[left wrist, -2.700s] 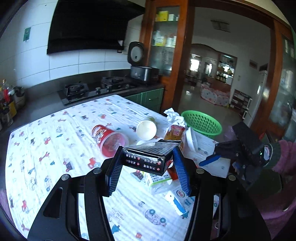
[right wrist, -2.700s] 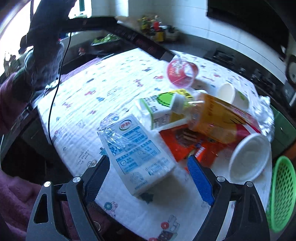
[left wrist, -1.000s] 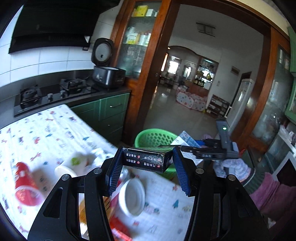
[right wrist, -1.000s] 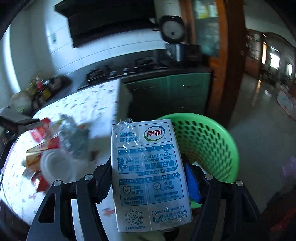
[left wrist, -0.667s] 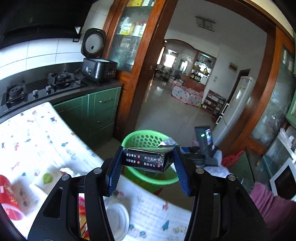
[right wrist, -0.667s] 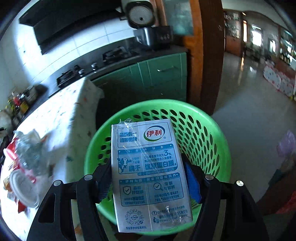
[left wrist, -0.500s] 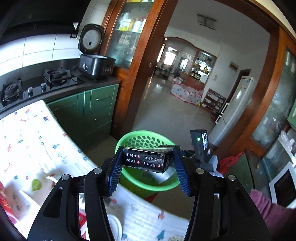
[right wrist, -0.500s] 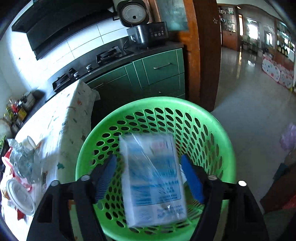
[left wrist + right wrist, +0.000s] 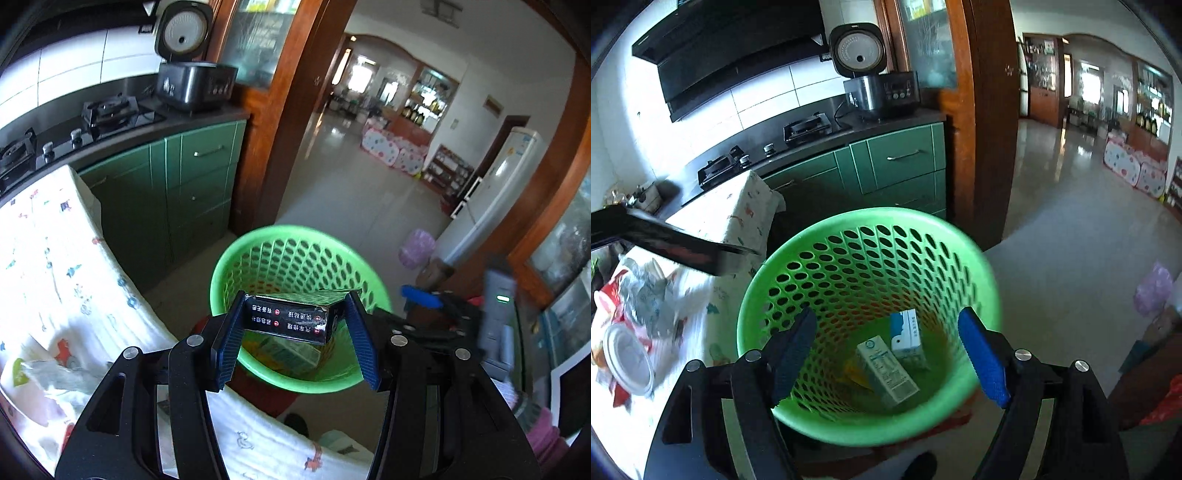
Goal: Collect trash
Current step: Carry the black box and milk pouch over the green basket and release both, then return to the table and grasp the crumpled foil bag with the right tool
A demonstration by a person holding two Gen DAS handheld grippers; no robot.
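Note:
My left gripper is shut on a black box and holds it over the near rim of the green basket. My right gripper is open and empty above the same basket. Two milk cartons lie on the basket's bottom: a blue and white one and a green-topped one. The black box also shows in the right wrist view, at the left.
The table with a printed cloth stands left of the basket. On it lie a white lid, crumpled plastic and red wrappers. Green cabinets and a wooden door frame stand behind. The right gripper's blue fingertip shows right of the basket.
My right gripper has opened and the blue and white milk carton has dropped into the basket. My left gripper has carried the black box from the table to over the basket.

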